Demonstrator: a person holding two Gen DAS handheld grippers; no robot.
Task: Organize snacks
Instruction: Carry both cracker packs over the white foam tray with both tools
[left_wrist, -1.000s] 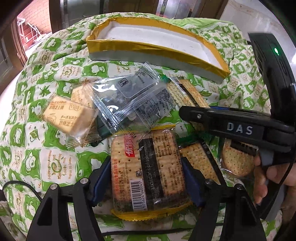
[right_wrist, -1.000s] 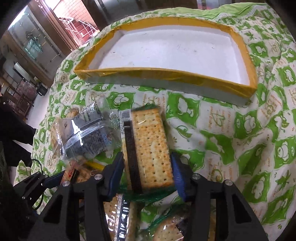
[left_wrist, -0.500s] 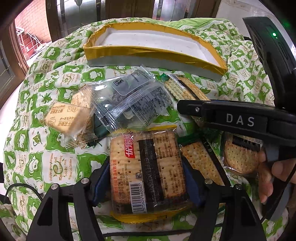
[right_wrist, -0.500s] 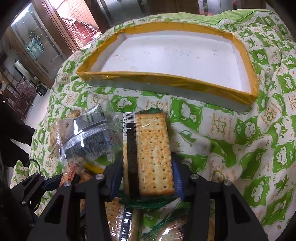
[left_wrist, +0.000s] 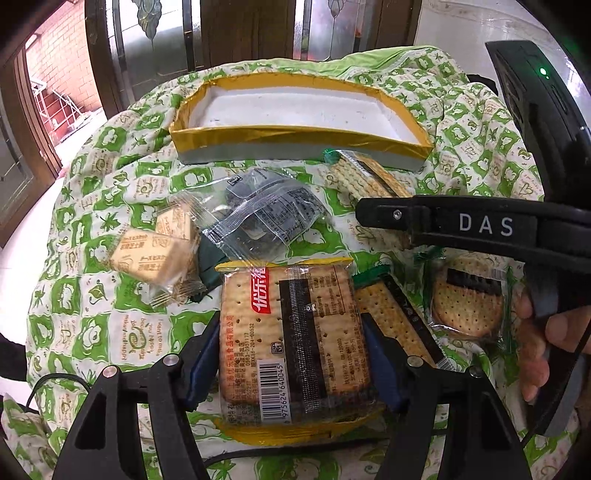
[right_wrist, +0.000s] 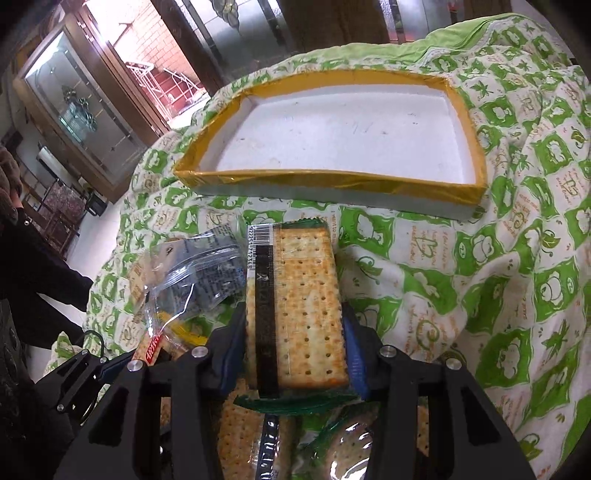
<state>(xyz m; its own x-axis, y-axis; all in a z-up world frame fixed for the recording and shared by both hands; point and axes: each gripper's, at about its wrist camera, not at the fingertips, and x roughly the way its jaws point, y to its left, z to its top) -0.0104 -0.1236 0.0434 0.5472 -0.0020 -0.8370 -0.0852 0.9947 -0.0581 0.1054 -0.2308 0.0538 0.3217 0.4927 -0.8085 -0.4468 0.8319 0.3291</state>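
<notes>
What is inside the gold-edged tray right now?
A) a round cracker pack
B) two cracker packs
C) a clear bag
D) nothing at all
D: the tray shows only its bare white floor; the right gripper and left gripper each hold a cracker pack short of it.
</notes>
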